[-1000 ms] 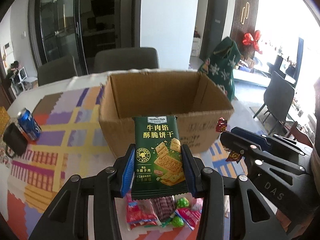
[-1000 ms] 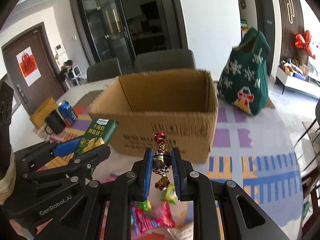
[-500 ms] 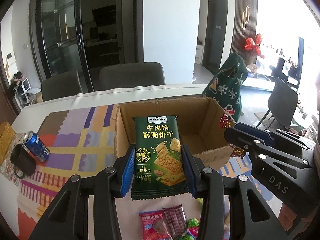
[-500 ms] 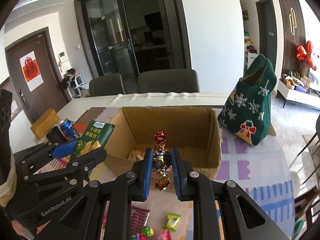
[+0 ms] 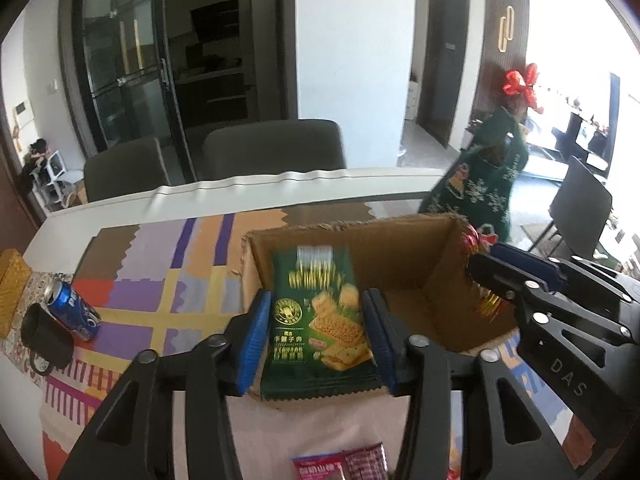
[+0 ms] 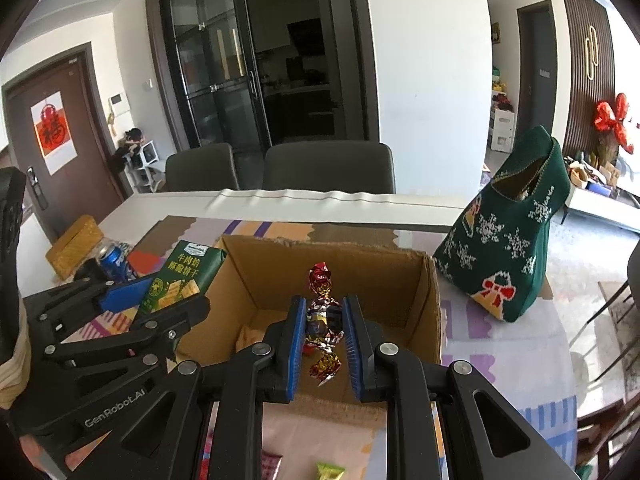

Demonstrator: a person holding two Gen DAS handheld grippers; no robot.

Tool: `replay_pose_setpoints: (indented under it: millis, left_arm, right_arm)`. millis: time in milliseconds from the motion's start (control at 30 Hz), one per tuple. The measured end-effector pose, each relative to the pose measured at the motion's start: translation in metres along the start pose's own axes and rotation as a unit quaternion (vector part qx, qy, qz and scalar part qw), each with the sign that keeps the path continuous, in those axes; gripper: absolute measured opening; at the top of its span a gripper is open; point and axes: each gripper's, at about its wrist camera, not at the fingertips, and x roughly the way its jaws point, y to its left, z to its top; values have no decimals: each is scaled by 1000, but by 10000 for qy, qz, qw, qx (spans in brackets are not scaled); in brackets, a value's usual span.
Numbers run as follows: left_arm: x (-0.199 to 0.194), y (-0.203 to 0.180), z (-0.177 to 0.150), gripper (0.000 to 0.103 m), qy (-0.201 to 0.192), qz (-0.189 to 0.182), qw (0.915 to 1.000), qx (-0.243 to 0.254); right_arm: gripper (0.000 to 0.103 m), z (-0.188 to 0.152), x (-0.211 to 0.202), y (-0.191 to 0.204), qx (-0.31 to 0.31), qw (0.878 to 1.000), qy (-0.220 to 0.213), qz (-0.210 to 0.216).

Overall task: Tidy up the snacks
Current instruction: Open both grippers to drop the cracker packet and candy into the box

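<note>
Left wrist view: left tongs (image 5: pixel 316 340) have just been opening, apparently releasing the cracker packet (image 5: pixel 318 320) over the cardboard box (image 5: pixel 404 240); right tongs (image 6: pixel 323 340) clamp a foil candy (image 6: pixel 322 316).

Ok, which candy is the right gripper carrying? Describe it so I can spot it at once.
Find the open cardboard box in the middle of the patterned tablecloth. Just above its near edge, the right gripper pinches a twist-wrapped foil candy, standing upright. It is shiny red, gold and silver, unlike the flat green cracker packet to its left.
</note>
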Motion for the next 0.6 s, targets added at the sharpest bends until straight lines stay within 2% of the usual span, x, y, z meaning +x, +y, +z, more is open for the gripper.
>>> replay_pose_setpoints:
  millis: [33, 100, 233, 300, 600]
  left_arm:
    - [0, 1, 1, 62, -17, 76, 10000, 5]
    - [-2, 4, 0, 63, -53, 143, 9999, -6]
    - [-6, 9, -4, 66, 15, 159, 9998, -81]
    - [-11, 11, -8, 67, -5, 175, 9998, -88]
    - [-38, 9, -30, 72, -24, 233, 9997, -86]
  right_arm:
    - [21, 2, 2, 0, -9, 10000, -6, -81]
    - [31, 3, 3, 1, -30, 9996, -34, -265]
    - [34, 1, 1, 0, 30, 9996, 1, -289]
    - [40, -2, -1, -1, 47, 9995, 29, -315]
    - [40, -22, -21, -2, 148, 9995, 59, -260]
